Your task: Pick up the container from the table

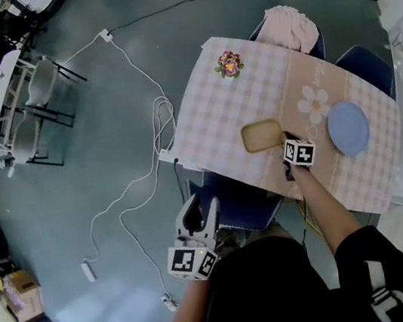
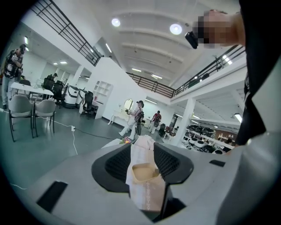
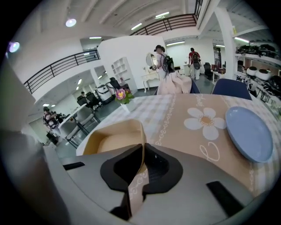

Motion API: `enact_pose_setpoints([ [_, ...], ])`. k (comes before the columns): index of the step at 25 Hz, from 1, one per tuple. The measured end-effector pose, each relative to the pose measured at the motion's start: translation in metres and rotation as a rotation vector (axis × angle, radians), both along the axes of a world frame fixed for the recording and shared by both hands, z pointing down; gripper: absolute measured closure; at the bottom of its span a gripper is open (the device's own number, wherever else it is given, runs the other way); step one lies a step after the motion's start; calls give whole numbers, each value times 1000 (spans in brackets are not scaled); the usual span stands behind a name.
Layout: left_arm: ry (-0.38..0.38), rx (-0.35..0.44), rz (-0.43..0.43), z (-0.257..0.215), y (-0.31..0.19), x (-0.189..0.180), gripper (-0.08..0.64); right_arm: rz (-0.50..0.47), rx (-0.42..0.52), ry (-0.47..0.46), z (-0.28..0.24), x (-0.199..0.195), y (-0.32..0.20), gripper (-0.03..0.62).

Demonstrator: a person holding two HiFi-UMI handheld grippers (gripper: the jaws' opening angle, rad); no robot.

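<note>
The head view looks steeply down from high above the table (image 1: 208, 109) and the floor (image 1: 74, 178). The left gripper view faces nearly level toward the table from off its near edge. The right gripper view sits close behind the container (image 3: 112, 140), angled down. All three views share the container.

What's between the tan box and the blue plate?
A white daisy printed on the tablecloth, and no loose thing, as the right gripper view shows. The head view adds the right gripper, clamped on the container's edge.
</note>
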State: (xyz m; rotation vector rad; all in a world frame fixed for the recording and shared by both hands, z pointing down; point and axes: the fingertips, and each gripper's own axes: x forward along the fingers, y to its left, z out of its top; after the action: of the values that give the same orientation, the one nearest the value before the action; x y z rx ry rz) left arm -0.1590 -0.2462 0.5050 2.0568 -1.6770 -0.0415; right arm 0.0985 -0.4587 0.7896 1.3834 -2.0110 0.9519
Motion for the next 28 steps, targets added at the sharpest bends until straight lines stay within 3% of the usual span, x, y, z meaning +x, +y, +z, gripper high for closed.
enact_pose_setpoints([
  [5,-4,61,72,-21,8,1,413,31,131,-97,-77,-12,28,580],
  [9,-4,108,122,-34,11,2,413,131,200,-206,-143,-12,57,580],
  [12,0,148,143,-44,13,-1,416,182,270,-236,-191,-9,83,580],
  [19,-3,241,155,-72,10,-3,509,167,467,-158,-268,-3,136,580],
  [28,25,264,210,-79,3,19,531,212,549,-121,-308,21,172,580],
])
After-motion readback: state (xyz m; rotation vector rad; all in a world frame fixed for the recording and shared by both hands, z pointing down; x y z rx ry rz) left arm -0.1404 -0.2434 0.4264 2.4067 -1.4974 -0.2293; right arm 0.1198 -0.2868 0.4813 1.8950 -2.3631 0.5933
